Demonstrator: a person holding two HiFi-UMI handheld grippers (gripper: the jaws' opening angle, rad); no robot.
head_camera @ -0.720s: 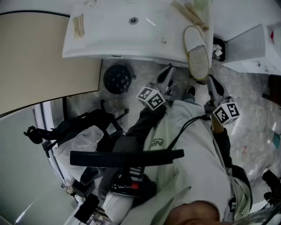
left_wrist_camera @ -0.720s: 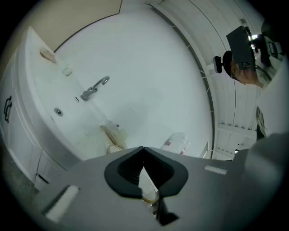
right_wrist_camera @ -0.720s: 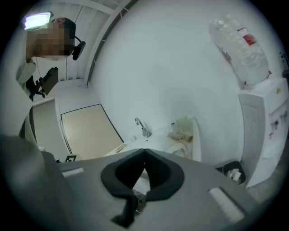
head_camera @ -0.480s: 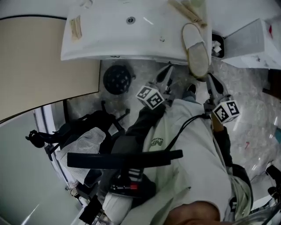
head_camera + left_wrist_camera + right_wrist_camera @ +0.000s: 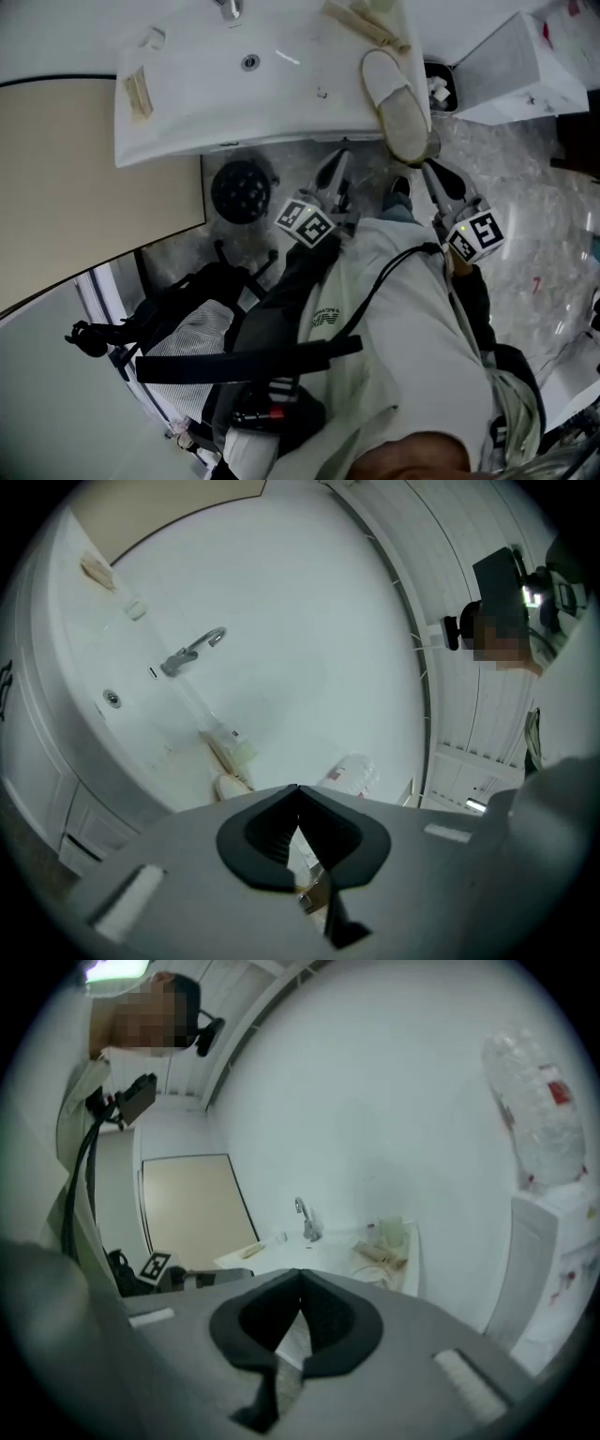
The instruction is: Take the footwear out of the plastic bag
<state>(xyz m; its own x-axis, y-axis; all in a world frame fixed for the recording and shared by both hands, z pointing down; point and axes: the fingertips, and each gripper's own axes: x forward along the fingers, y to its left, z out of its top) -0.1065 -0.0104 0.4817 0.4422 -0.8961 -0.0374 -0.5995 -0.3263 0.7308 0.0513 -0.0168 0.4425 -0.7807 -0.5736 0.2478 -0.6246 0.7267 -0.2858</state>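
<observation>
Left tongs [image 5: 335, 172] and right tongs [image 5: 432, 176] both closed, empty, side by side. One flat white fabric slipper [image 5: 401, 105] just ahead, between both tips, nearer right tongs, overhanging one white worktop [image 5: 281, 98].

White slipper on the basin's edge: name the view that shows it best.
Head view: the white slipper lies whole, seen from above, at the basin's right end. The left gripper view shows only a small part of it; the right gripper view gives no clear sight of it.
</observation>
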